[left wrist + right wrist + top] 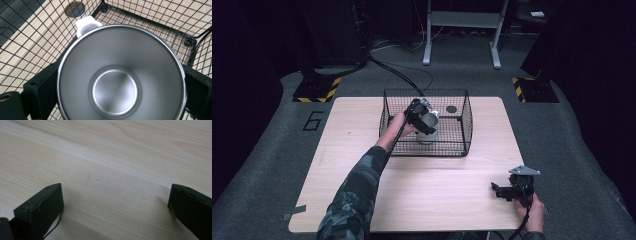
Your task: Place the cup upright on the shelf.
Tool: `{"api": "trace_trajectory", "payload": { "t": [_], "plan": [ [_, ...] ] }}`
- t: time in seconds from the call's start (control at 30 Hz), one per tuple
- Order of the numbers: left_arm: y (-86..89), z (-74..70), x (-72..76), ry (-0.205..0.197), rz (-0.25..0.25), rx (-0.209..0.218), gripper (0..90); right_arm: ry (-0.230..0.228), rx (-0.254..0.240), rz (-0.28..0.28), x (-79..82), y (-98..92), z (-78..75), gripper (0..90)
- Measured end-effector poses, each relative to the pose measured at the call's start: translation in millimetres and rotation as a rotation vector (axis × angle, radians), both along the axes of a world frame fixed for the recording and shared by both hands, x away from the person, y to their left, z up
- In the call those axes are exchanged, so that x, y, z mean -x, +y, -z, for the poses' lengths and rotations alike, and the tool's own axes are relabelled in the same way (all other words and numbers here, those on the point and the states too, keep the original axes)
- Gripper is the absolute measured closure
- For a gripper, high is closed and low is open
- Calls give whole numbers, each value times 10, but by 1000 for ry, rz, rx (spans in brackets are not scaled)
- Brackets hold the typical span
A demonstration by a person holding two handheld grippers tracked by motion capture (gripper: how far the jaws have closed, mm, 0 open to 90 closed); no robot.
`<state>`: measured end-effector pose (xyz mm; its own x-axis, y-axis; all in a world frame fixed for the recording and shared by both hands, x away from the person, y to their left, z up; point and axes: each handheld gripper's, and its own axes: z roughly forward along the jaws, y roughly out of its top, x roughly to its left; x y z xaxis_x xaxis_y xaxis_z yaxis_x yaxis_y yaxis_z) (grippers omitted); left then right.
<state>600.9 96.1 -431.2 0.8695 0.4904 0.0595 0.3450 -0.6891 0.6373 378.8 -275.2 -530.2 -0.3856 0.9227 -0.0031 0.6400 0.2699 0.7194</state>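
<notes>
A steel cup [428, 125] with a white handle stands upright inside the black wire basket [462, 102] at the middle back of the table. My left gripper [426, 122] reaches over the basket's left rim and is shut on the cup. In the left gripper view I look down into the empty cup [120, 75], a black jaw pressed on each side of it, its white handle [86, 25] pointing away. My right gripper [501, 191] rests low over the table's front right corner, open, with bare wood [112, 182] between its jaws.
The basket's wire walls [150, 22] close in around the cup. A round hole [451, 109] in the tabletop lies under the basket's far right part. Bare light wood table [437, 190] stretches in front of the basket. Black stands with hazard-striped feet [319, 90] sit on the floor behind.
</notes>
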Motion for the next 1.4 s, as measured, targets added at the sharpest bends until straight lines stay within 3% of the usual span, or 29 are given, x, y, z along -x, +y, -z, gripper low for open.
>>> {"api": "trace_trajectory", "payload": {
  "t": [0.1, 0.37, 0.83, 1.03, 1.4],
  "plan": [
    [3, -7, 6, 3, -7, 16, 1, 0, 0, 0, 0, 0, 0, 0],
    [45, -137, 51, -23, -10, 36, 1, 0, -4, 3, 0, 3, 0, 0],
    [187, -474, 231, -103, -55, 67, 1, 0, 0, 0, 0, 0, 0, 0],
    [201, -578, 387, -124, -57, 76, 1, 0, 0, 0, 0, 0, 0, 0],
    [306, -703, 806, -146, -52, 74, 2, 0, 0, 0, 0, 0, 0, 0]
  ]
}}
